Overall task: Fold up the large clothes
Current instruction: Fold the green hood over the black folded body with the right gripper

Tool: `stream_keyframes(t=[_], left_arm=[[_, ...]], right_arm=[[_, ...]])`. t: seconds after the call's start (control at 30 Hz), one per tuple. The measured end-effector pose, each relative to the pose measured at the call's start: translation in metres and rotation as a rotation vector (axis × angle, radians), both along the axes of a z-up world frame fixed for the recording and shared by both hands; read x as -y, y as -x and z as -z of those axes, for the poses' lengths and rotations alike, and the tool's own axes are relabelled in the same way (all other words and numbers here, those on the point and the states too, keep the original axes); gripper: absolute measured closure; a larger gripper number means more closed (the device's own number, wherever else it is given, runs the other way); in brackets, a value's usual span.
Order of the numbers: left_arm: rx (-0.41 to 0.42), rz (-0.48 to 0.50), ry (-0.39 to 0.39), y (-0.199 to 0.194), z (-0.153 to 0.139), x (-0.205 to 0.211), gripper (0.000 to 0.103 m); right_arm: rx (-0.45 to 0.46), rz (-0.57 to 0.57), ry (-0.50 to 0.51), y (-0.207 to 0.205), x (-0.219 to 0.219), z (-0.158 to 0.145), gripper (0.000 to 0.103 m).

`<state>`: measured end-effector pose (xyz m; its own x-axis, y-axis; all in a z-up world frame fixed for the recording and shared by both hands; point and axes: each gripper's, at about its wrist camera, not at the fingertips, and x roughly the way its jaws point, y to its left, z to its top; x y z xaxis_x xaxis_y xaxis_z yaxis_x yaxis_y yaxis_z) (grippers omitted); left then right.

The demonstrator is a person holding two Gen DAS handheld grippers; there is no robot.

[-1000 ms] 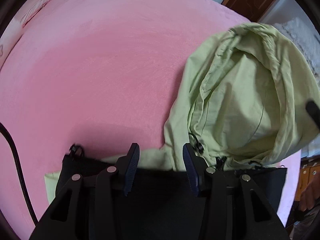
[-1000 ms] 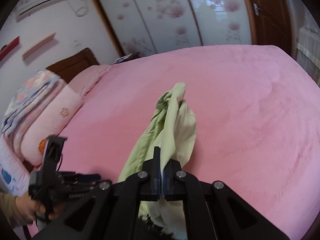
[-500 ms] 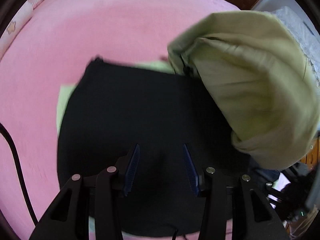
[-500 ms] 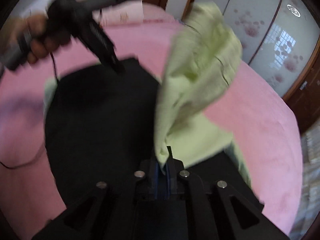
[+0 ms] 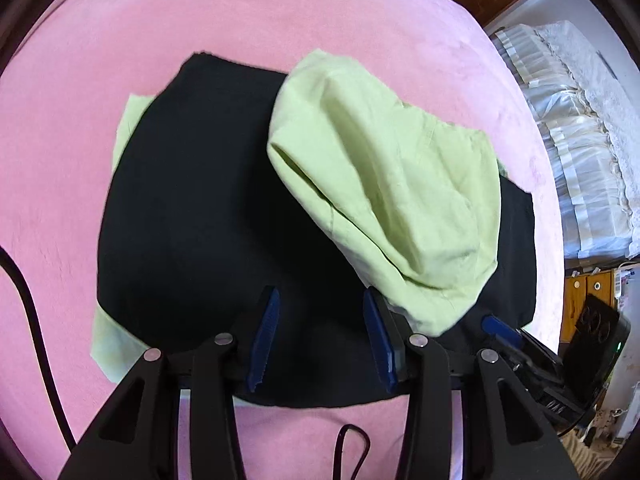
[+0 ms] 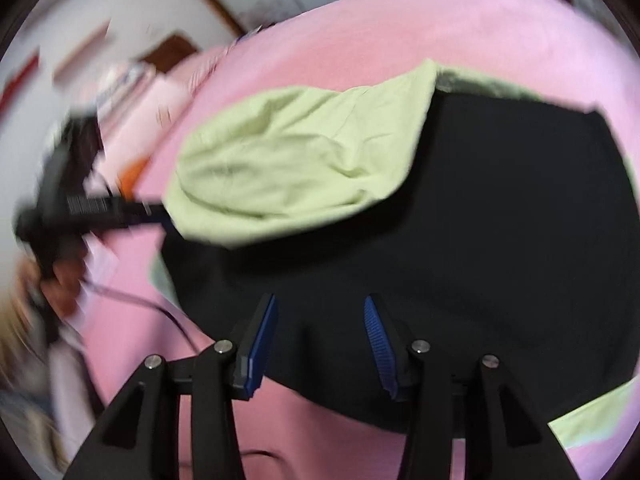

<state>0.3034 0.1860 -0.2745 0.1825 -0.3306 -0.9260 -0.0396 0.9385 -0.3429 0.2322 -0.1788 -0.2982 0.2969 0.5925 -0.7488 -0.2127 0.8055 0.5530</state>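
I hold my left gripper with its blue-padded fingers spread apart and gripping nothing, hovering over the near edge of a black garment spread flat on a pink bedspread. A pale green garment lies folded over the black one's right side, its long axis running diagonally from the far centre down toward my near right, with green edges also peeking out beneath the black cloth at the left. My right gripper is likewise spread and empty above the black garment's near edge, though its view is blurred.
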Motion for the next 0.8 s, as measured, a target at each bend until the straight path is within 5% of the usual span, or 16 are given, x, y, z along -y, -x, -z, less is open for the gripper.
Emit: stream_keyframes(t=[0.2,0.37,0.43,0.47,0.53,0.7,0.8], left_arm=[[-0.023,0.010,0.001,0.016,0.003,0.018,0.062],[-0.034,0.033,-0.003,0.032,0.004,0.019,0.062],[-0.039,0.043,0.001,0.037,0.002,0.014,0.062],[-0.044,0.047,0.001,0.039,0.002,0.015,0.062],[-0.054,0.055,0.003,0.044,0.001,0.012,0.062],[-0.056,0.105,0.005,0.055,-0.008,0.013,0.062],[-0.060,0.134,-0.009,0.058,-0.008,0.016,0.062]], right_arm=[[-0.122,0.138,-0.244,-0.011,-0.028,0.017,0.048],[-0.136,0.157,-0.291,-0.023,-0.048,0.023,0.048],[-0.120,0.132,-0.247,-0.027,-0.062,0.022,0.058],[-0.111,0.113,-0.217,-0.027,-0.064,0.022,0.082],[-0.096,0.072,-0.136,-0.028,-0.071,0.020,0.097],[-0.015,0.062,-0.054,-0.008,-0.047,-0.011,0.100],[-0.038,0.083,0.066,0.001,-0.028,-0.003,0.100]])
